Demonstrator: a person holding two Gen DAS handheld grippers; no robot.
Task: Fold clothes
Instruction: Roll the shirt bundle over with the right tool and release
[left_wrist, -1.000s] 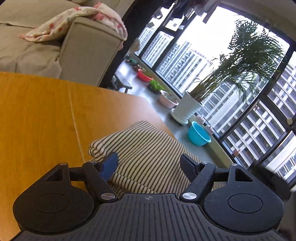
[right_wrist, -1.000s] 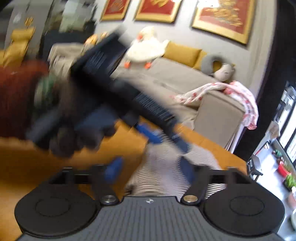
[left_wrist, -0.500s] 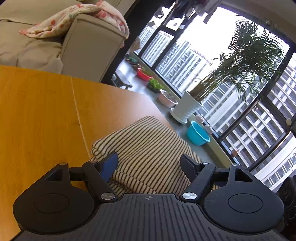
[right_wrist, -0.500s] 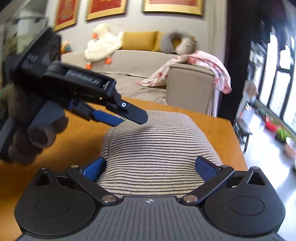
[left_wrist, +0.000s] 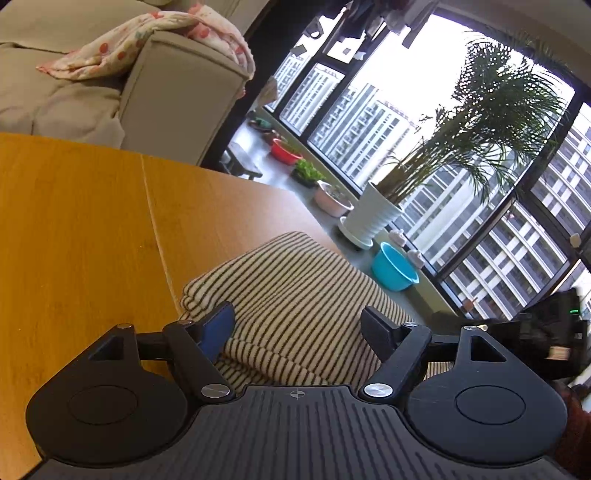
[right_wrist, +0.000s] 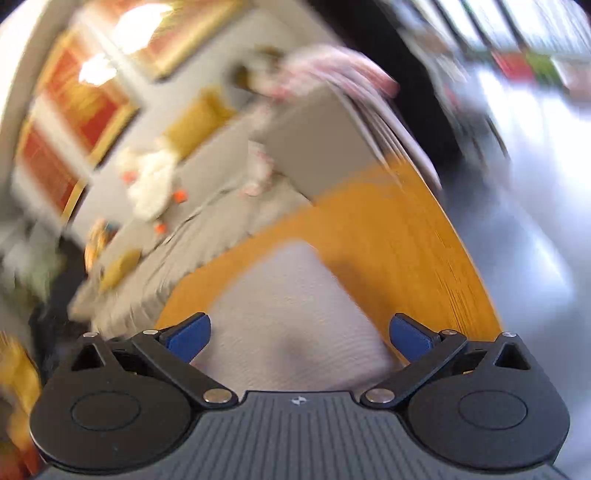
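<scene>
**Folded striped garment on wooden table**

Left gripper: fingers spread wide over the striped garment, gripping nothing. Right gripper: fingers wide apart, holding nothing, garment between them; view badly blurred. Garment lies folded near the edge of the table

Folded striped garment, seemingly several layers thick, flat on wooden table.
</scene>
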